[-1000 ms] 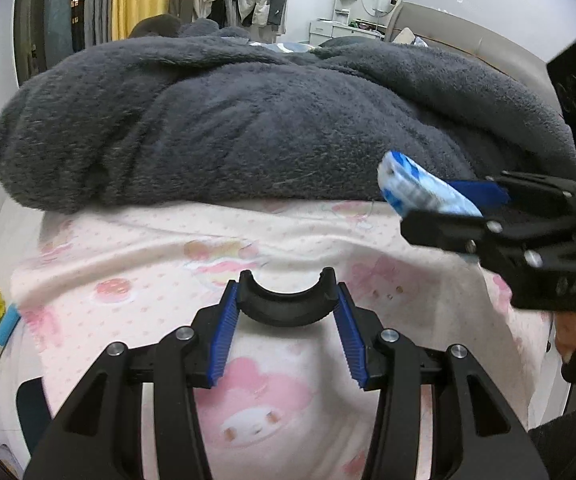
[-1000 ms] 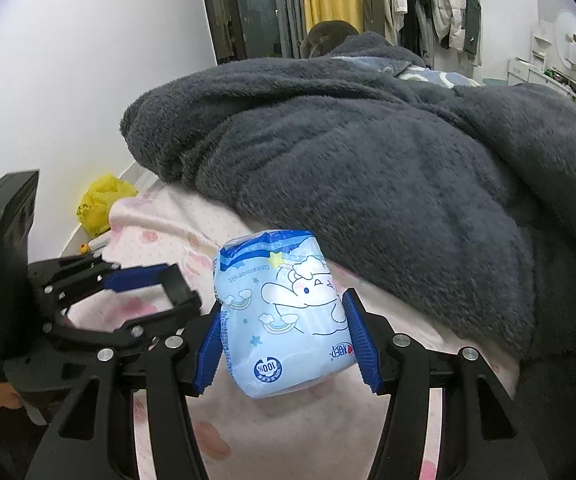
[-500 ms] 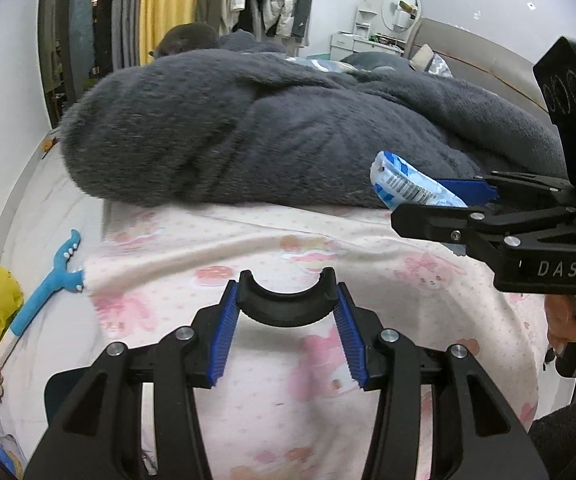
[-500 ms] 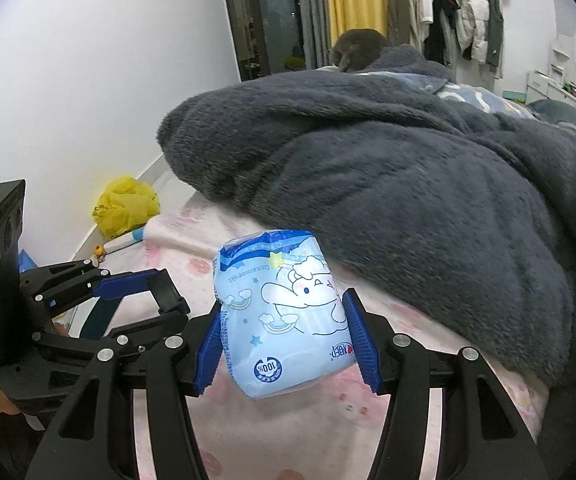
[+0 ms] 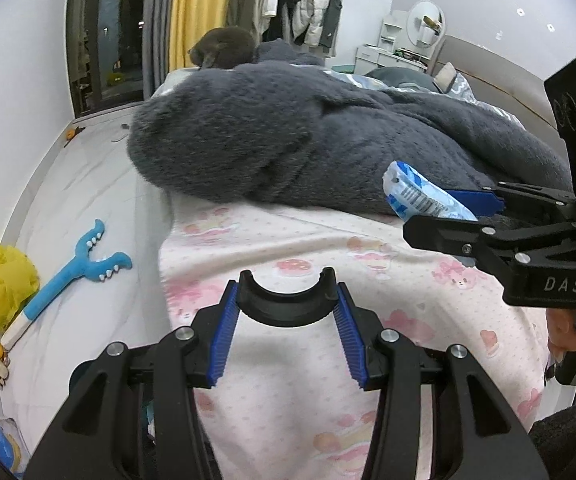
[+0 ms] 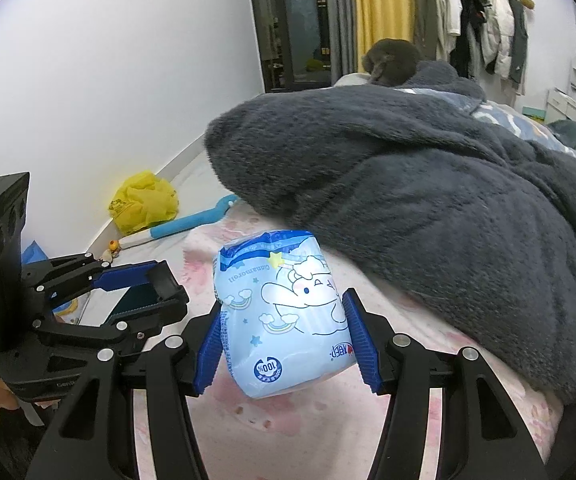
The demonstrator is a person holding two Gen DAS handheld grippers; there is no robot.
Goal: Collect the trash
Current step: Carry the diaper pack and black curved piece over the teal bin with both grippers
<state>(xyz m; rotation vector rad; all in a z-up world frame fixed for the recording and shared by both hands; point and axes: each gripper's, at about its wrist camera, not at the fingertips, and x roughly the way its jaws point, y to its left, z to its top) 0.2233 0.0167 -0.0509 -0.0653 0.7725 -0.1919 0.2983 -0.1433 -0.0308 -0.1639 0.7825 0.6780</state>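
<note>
right tongs (image 6: 286, 344) grip the blue tissue pack (image 6: 284, 316); left tongs (image 5: 287, 340) gape.

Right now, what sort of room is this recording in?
Most likely a bedroom: a bed with a pink cartoon-print sheet and a heaped grey fleece blanket, clothes hanging beyond it, and a vanity with a round mirror.

I was working in a home bedroom: a bed (image 5: 288, 360) with a pink cartoon sheet and a grey fleece blanket (image 5: 328, 140), clothes (image 5: 308, 0) hanging by a yellow curtain (image 5: 200, 8), and a white dressing table (image 5: 400, 48) behind.
</note>
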